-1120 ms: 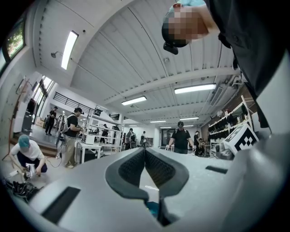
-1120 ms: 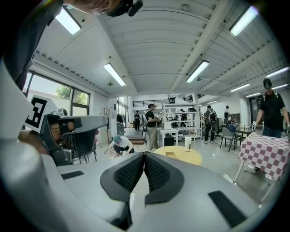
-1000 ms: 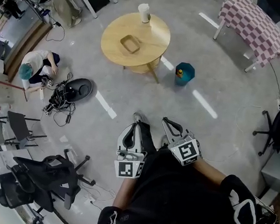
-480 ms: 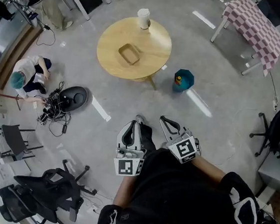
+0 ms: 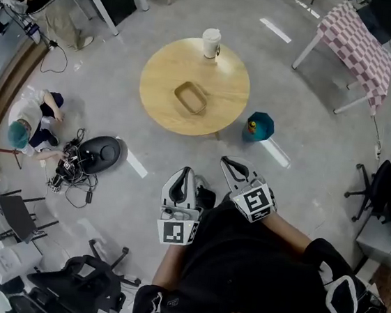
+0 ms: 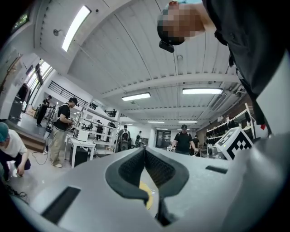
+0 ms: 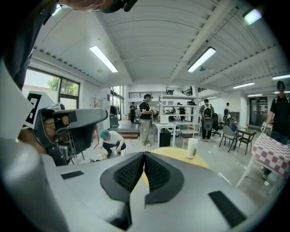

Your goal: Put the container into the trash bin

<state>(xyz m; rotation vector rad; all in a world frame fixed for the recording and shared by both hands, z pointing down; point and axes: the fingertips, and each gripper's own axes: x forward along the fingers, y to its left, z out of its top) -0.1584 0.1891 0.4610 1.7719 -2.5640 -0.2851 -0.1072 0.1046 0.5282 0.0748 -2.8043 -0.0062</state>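
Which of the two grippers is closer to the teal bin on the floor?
Right. In the head view the right gripper is just below-left of the teal bin; the left gripper sits farther left and lower.

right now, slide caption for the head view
Shut, empty left tongs and right tongs before round table bearing container and cup, teal bin beside

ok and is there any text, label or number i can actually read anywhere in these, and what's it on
No readable words, brands or numbers in any view.
Square markers on the left gripper and right gripper: black-and-white patterns only, no letters.
White cup on the round table: any print is too small to read.
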